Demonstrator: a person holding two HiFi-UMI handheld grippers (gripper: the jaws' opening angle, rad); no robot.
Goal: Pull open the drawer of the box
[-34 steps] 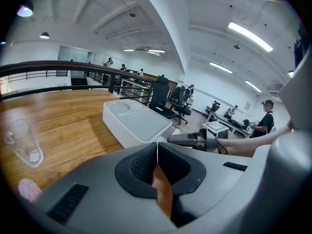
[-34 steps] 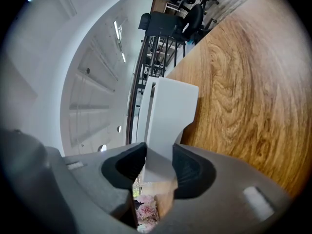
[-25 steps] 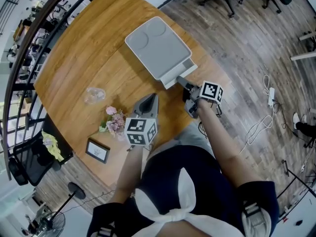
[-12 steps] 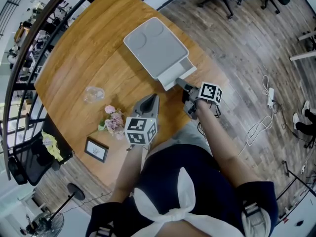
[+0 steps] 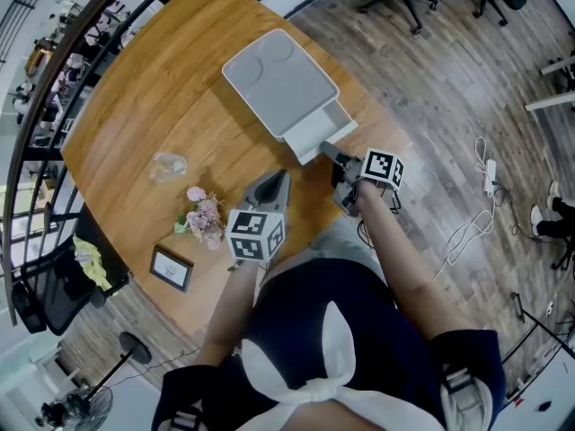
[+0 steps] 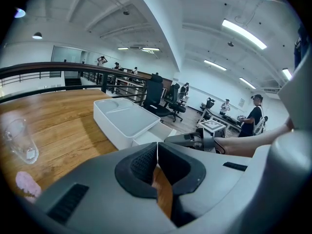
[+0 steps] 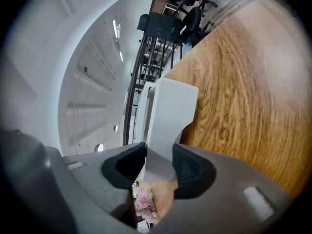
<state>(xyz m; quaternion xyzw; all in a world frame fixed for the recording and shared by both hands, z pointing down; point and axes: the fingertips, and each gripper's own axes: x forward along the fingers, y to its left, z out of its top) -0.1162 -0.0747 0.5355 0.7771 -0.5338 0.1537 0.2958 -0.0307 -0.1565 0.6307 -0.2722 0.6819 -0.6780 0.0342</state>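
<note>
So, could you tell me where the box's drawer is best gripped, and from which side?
Take the drawer by its front end, coming in from the table edge nearest the person. It sticks out of the box there, narrow enough to fit between the jaws; the right tongs are closed on it that way.

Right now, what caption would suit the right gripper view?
Right gripper clamped on the white drawer, wooden table beneath.
</note>
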